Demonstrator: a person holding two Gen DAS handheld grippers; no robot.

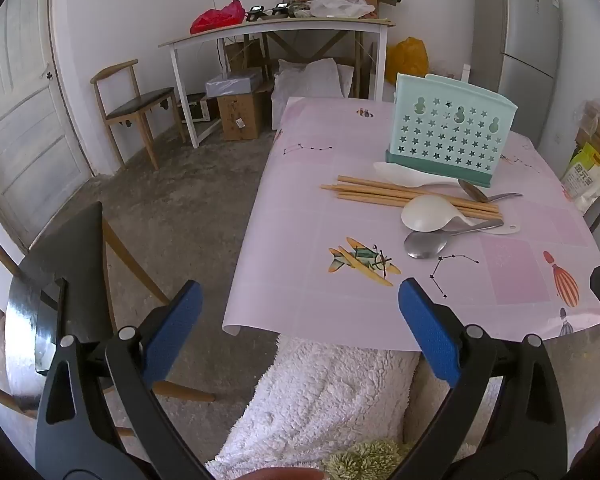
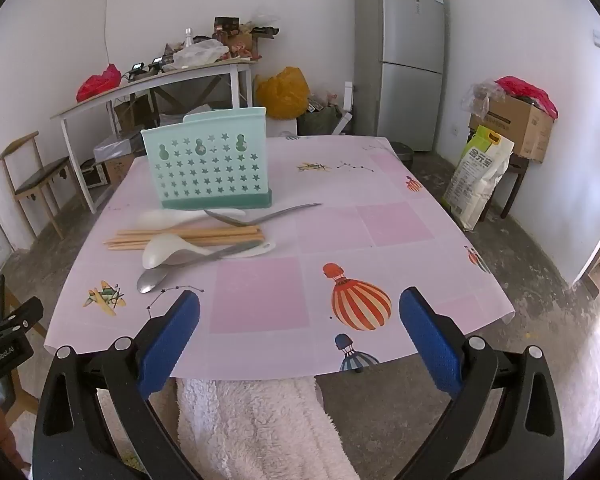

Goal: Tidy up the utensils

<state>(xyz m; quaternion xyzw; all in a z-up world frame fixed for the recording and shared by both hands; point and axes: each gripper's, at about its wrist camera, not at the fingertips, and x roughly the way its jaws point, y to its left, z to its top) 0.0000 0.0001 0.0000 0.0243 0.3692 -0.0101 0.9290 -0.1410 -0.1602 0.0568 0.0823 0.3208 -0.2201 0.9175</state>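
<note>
A mint-green utensil holder [image 1: 450, 136] [image 2: 210, 160] with star-shaped holes stands upright on the pink tablecloth [image 1: 320, 216] [image 2: 340, 240]. In front of it lies a heap of utensils: several wooden chopsticks [image 1: 380, 192] [image 2: 180, 237], white plastic spoons [image 1: 424, 213] [image 2: 162, 252] and metal spoons [image 1: 424, 243] [image 2: 152, 280]. My left gripper [image 1: 298, 312] hangs open before the table's near edge, left of the heap, nothing between its blue pads. My right gripper [image 2: 300, 328] is open too, above the near edge of the table, the heap ahead and to its left.
A wooden chair [image 1: 136, 108] [image 2: 32, 176] and a cluttered white side table [image 1: 276, 32] [image 2: 156, 80] stand against the far wall. A grey fridge [image 2: 400, 56] [image 1: 516, 28] is at the back right, with boxes and a rice bag [image 2: 476, 176]. A white fluffy garment [image 1: 328, 400] is below the table edge.
</note>
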